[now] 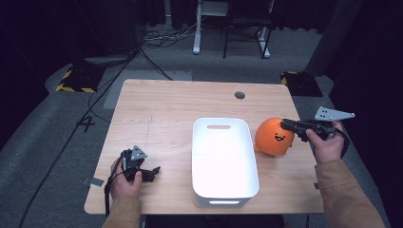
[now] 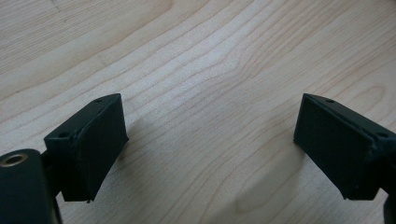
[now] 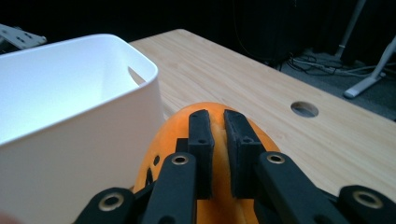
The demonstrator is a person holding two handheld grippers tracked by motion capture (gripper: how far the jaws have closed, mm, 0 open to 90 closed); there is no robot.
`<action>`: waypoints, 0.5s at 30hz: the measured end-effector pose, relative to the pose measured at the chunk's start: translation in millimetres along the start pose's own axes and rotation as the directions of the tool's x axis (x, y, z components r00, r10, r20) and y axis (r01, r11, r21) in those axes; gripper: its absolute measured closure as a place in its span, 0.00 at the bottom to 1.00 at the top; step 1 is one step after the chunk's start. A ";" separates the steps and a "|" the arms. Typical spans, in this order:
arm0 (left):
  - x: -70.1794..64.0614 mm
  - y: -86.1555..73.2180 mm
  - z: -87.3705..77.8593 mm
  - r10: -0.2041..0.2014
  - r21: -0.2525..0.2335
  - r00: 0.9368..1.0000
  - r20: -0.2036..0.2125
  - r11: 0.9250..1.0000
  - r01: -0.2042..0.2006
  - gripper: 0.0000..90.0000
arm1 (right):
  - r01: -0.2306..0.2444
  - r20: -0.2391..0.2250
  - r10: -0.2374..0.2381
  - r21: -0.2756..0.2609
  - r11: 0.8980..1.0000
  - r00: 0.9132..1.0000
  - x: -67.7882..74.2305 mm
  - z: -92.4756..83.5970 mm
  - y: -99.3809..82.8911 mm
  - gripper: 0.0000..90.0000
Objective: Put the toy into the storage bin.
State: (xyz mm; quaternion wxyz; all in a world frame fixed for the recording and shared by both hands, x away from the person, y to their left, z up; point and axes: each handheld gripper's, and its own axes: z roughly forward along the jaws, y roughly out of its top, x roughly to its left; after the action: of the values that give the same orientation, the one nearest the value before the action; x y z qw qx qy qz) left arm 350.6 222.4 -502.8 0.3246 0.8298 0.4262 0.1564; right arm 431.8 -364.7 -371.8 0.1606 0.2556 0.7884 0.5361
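**Asker:** Two grippers, one table — what is laid out, biggest thing first?

**Describer:** A light wooden table [image 1: 157,109] takes up the middle of the high view. At its centre stands a white rectangular bin [image 1: 223,161], empty, its long side running from the bottom of the frame toward the top. Just right of the bin, touching or nearly touching its wall, sits an orange plush toy [image 1: 273,137], round, with a small black smiling face.

**Asker:** Where are the grippers?

**Describer:** The right gripper [image 1: 291,126] reaches in from the right edge of the frame, lying roughly level, its tips on the toy's upper right side. In the right gripper view its jaws stand narrow, pinching a ridge of orange fabric [image 3: 218,140] between the pads. The left gripper [image 1: 151,171] rests at the lower left of the table, well apart from the bin; in the left gripper view its jaws stand wide over bare wood, holding nothing.

**Asker:** Which step does this look like?

**Describer:** Most likely the grasp is just made and the lift is about to start. The next move would call for raising the toy clear of the bin's rim, carrying it left over the opening, then letting go. A pinch on soft fabric alone could slip.

**Asker:** Which way does the toy point?

**Describer:** Its face looks toward the bottom of the high view, at the person. It is nearly round, so no clear long axis can be told.
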 end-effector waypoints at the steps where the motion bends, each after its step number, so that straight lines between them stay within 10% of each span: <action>1: 0.0 0.0 0.0 0.000 0.000 1.000 0.000 1.000 0.000 0.11 | 0.000 0.000 0.000 0.000 1.000 1.000 0.0 0.0 0.0 0.91; 15: 0.0 0.0 0.0 0.000 0.000 1.000 0.000 1.000 0.000 0.11 | 0.045 -0.026 -0.045 -0.033 0.998 0.999 7.0 -26.1 31.1 0.91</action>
State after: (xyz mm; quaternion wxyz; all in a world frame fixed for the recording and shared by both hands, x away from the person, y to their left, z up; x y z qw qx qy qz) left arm 350.6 222.5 -502.8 0.3245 0.8299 0.4260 0.1563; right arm 419.5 -371.5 -333.0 0.1664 0.2280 0.7871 0.5485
